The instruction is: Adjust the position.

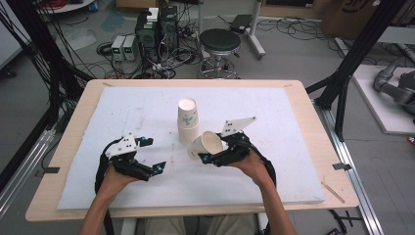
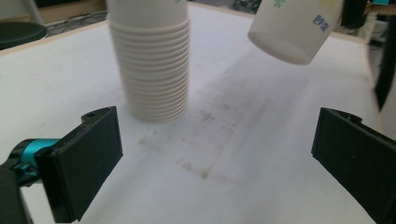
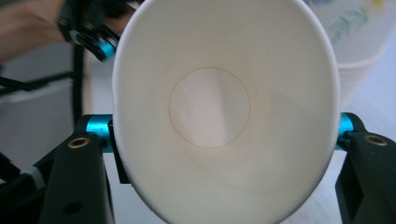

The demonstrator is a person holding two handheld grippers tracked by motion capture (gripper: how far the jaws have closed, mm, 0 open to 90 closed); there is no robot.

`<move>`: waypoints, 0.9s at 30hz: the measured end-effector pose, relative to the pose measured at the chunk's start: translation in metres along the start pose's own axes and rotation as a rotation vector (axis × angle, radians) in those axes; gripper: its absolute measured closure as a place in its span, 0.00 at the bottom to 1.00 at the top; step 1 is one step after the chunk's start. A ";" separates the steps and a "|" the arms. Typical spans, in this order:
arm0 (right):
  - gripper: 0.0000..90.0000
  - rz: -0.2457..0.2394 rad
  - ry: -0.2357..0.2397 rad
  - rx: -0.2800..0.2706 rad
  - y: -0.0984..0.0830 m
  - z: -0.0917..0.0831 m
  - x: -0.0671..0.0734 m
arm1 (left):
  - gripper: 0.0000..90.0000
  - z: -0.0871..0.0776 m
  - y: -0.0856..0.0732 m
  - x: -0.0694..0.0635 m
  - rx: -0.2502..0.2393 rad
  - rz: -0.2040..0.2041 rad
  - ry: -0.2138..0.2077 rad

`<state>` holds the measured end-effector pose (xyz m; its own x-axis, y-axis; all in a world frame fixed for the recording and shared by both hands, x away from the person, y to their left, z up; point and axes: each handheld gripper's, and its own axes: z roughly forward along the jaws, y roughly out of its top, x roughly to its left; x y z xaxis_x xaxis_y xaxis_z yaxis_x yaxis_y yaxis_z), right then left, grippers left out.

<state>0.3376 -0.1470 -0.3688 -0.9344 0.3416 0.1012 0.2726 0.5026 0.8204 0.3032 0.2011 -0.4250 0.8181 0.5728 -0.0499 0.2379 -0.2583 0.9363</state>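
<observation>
An upright stack of white paper cups [image 1: 188,120] stands at the middle of the white board [image 1: 274,112]. Just to its front right, my right gripper [image 1: 214,148] is shut on a single paper cup [image 1: 208,144], tilted with its mouth toward the person. In the right gripper view the cup [image 3: 224,107] is squeezed oval between the jaws, its empty inside facing the camera. My left gripper [image 1: 152,154] rests open to the left of the stack with nothing between its pads [image 2: 88,158]. The left gripper view has the stack [image 2: 154,65] ahead and the held cup [image 2: 294,25] at upper right.
The board lies on a wooden table [image 1: 78,122]. A black stool [image 1: 220,41] and computer boxes with cables [image 1: 156,32] stand beyond the far edge. Black frame posts [image 1: 352,58] rise at both sides.
</observation>
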 end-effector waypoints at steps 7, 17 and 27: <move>0.36 0.016 -0.120 0.122 0.004 0.002 -0.005 | 0.02 -0.015 -0.016 0.009 -0.001 -0.037 0.140; 0.36 0.045 -0.244 0.213 0.010 -0.006 -0.015 | 0.02 -0.021 -0.027 0.015 -0.030 -0.069 0.181; 0.36 0.055 -0.261 0.206 0.012 -0.012 -0.017 | 0.02 -0.019 -0.035 0.017 -0.044 -0.089 0.191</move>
<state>0.3538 -0.1563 -0.3539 -0.8339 0.5513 -0.0268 0.3867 0.6181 0.6844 0.2988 0.2350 -0.4522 0.6797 0.7301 -0.0704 0.2784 -0.1681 0.9456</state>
